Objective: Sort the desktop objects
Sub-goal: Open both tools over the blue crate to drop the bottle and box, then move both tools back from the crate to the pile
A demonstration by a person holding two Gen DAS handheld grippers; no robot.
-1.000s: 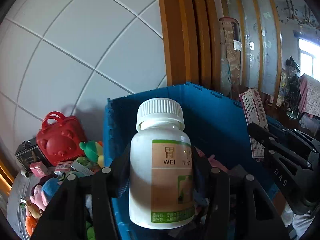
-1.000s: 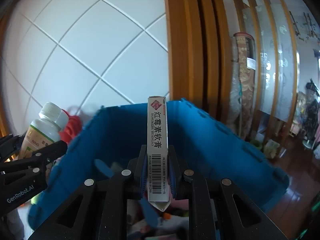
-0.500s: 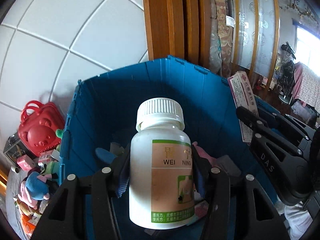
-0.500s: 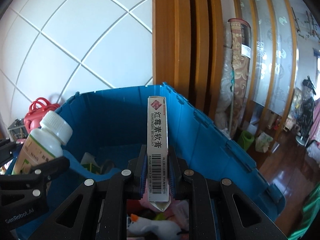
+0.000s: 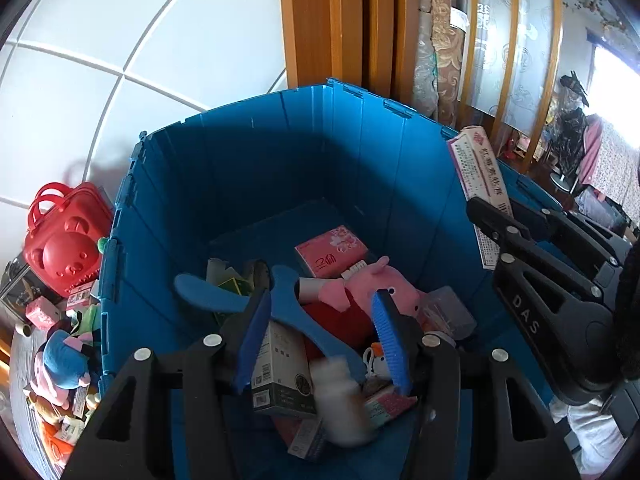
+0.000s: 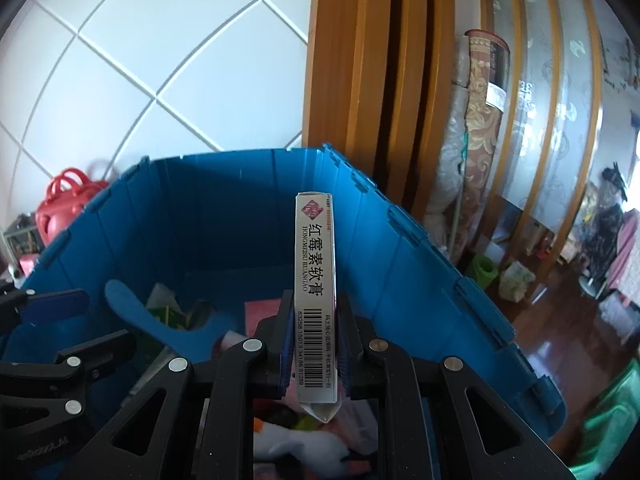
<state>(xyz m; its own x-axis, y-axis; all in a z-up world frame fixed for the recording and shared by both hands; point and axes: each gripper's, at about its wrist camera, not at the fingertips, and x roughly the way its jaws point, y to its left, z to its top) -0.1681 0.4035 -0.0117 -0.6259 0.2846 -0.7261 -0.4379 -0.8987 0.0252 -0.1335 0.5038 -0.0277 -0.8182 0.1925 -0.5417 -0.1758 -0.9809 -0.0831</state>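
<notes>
My left gripper (image 5: 322, 300) hangs over the open blue bin (image 5: 280, 96) with its blue pads apart and nothing between them. Below it, a white pill bottle (image 5: 340, 396) shows as a blur among the items in the bin. My right gripper (image 6: 316, 300) is shut on a narrow white ointment box (image 6: 315, 280) with a barcode, held upright over the bin (image 6: 224, 156). In the left wrist view that box (image 5: 478, 184) and the right gripper (image 5: 496, 220) stand at the bin's right wall.
In the bin lie a pink tissue pack (image 5: 332, 252), a pink plush (image 5: 372, 292), a blue plush piece (image 5: 208, 296) and a dark carton (image 5: 280, 376). Left of the bin are a red bear case (image 5: 64, 240) and plush toys (image 5: 60, 364). A wooden frame (image 6: 360, 60) rises behind.
The white bottle has left my left gripper's jaws and dropped into the bin. Both grippers tipped downward, so more of the bin's inside shows. The right still holds the box.
</notes>
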